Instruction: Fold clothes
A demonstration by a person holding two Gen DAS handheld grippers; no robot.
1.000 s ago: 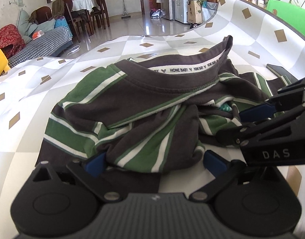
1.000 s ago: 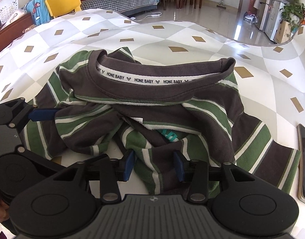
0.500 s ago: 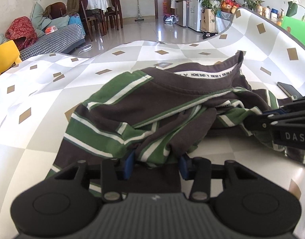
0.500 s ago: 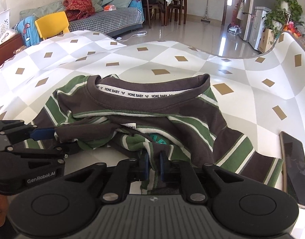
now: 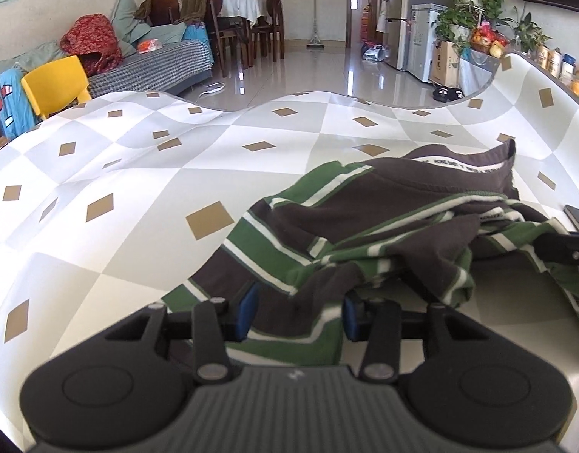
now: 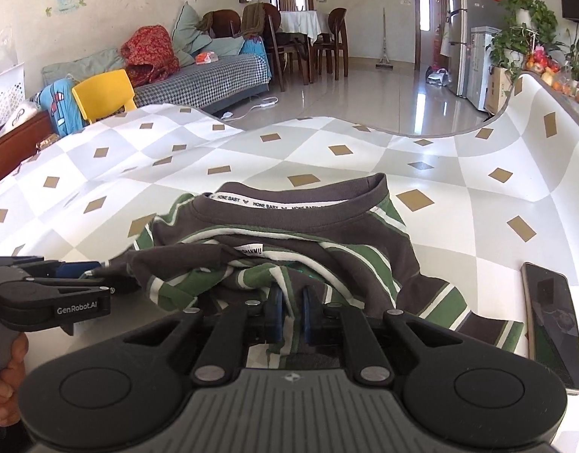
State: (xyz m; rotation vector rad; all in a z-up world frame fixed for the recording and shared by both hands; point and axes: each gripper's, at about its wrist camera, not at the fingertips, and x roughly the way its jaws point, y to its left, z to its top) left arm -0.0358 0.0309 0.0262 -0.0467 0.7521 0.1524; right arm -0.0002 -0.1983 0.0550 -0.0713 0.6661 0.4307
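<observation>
Striped shirt (image 5: 365, 234) — where a second earlier my left gripper (image 5: 296, 315) gaped, both it and my right gripper (image 6: 289, 311) now pinched bunched, lifted fabric.

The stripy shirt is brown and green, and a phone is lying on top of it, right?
Not quite. The striped shirt is brown and green, but the phone lies beside it on the checked tablecloth, not on top. The right wrist view shows this.

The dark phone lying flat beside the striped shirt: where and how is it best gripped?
Probably across its long side edges, coming from above at the near end of the dark flat phone: it lies flat on the checked tablecloth, and the green-and-brown striped shirt crowds its left.
</observation>
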